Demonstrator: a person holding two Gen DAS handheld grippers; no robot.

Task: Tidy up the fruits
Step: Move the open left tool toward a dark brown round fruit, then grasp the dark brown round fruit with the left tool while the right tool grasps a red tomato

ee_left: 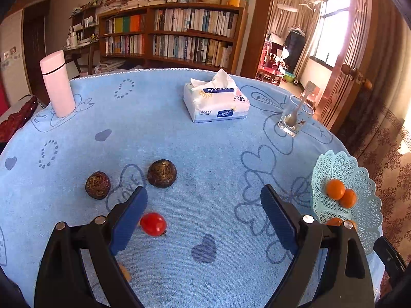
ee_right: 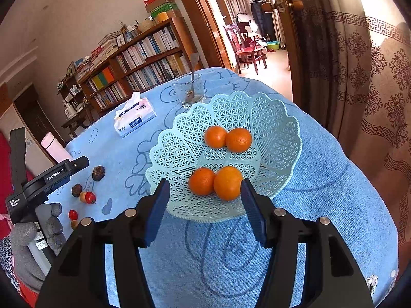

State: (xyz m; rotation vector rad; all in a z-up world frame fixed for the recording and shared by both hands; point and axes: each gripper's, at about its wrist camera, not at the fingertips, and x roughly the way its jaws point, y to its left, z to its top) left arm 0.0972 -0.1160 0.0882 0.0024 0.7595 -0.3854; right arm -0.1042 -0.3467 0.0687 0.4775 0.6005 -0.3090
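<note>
— Covering the whole desk [ee_left: 179, 133] is a blue cloth printed with hearts. What sits on it?

— On its right side, a mint lattice basket [ee_right: 280, 128] with four oranges [ee_right: 239, 140] in two touching pairs. Behind it stands a glass [ee_right: 188, 91] with a spoon in it; a tissue pack [ee_left: 215, 101] lies mid-desk, and a pink bottle [ee_left: 57, 84] stands far left.

— And the claws?

— Left claw [ee_left: 204, 197] is released, jaws wide apart over bare cloth, holding nothing. Right claw [ee_right: 205, 192] is also released, its jaws flanking the near pair of oranges at the basket's front rim; I cannot tell if they touch.

— Loose fruit?

— Two dark brown round fruits [ee_left: 161, 174] lie near each other left of centre. A red tomato [ee_left: 153, 224] lies just beside the left claw's left finger, and another small red one [ee_right: 73, 214] sits nearer the desk's edge.
</note>
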